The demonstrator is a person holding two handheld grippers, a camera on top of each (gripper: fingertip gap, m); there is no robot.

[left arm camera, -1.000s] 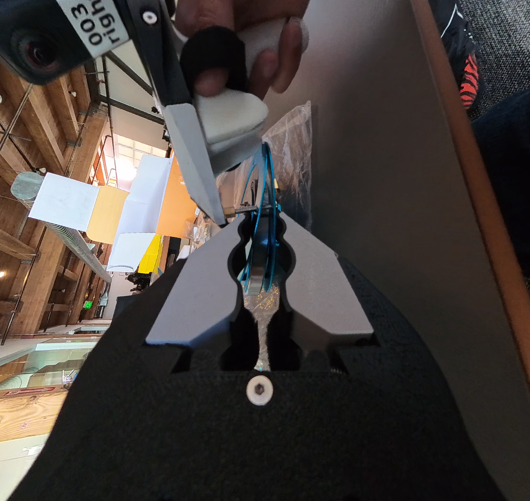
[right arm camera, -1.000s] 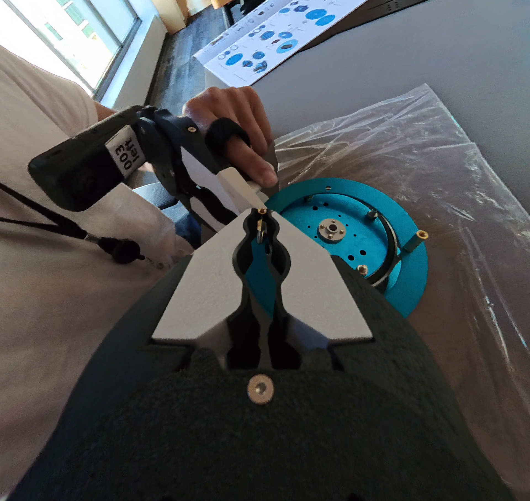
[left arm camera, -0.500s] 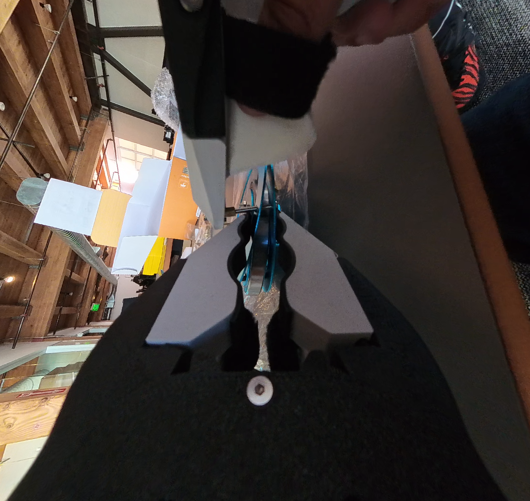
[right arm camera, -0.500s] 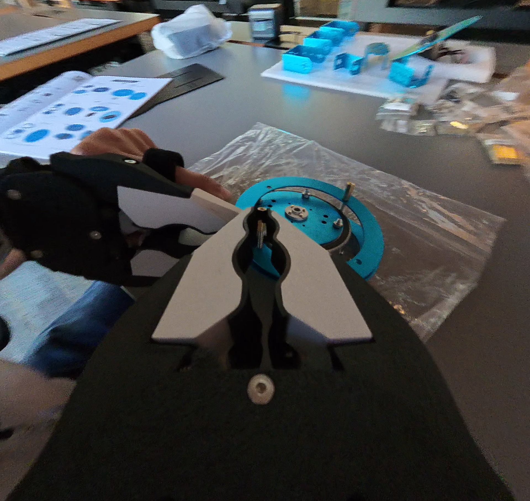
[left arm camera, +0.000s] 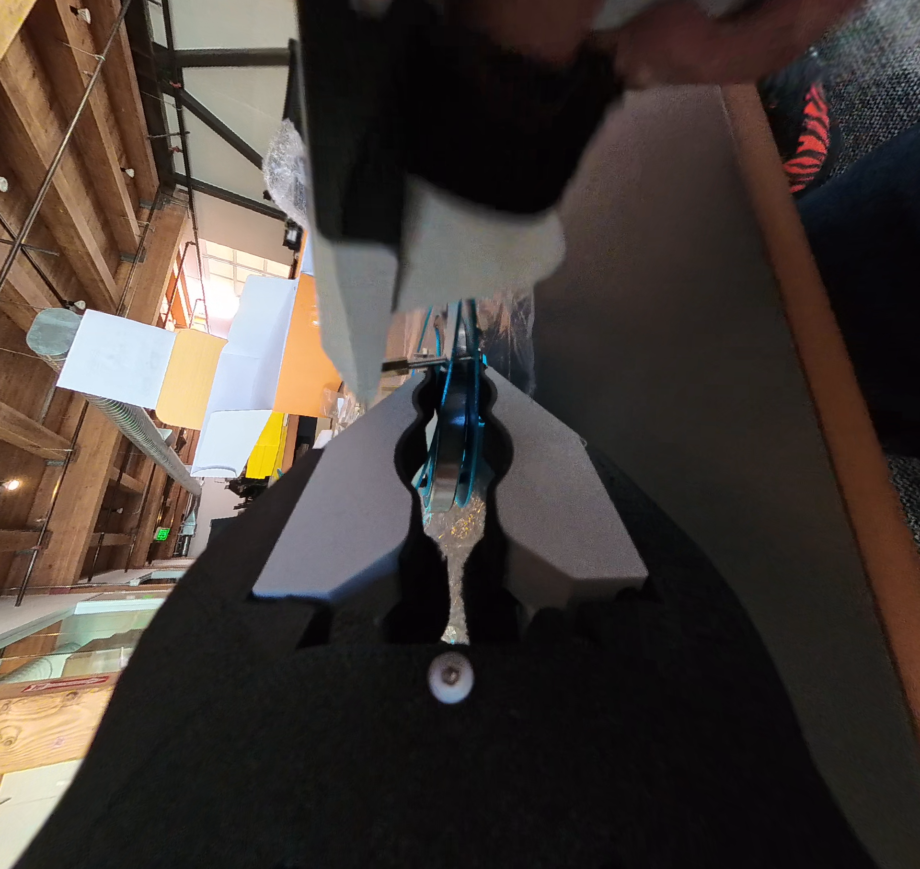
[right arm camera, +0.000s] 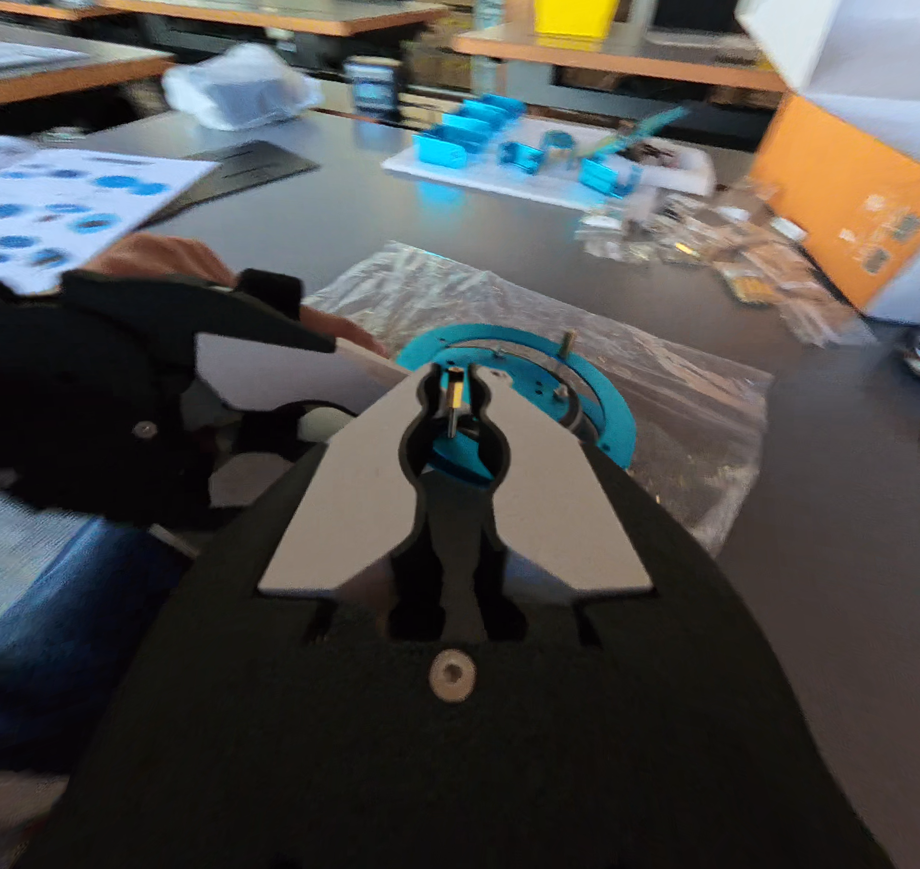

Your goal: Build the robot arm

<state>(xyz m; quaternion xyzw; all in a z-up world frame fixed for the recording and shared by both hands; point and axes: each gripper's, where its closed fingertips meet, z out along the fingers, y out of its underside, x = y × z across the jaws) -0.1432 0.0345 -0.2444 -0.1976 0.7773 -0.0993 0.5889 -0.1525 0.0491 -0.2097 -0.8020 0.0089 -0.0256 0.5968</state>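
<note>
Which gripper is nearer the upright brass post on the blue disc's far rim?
Right. The right gripper is over the blue disc, short of the post; the left gripper grips the opposite edge.

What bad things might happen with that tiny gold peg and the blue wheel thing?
1. The right hand-held gripper pinches the tiny brass peg only at its tips, so it might slip and drop.
2. The left hand-held gripper grips just the edge of the blue disc assembly, which may shift.
3. The clear plastic bag underneath looks slippery.
</note>
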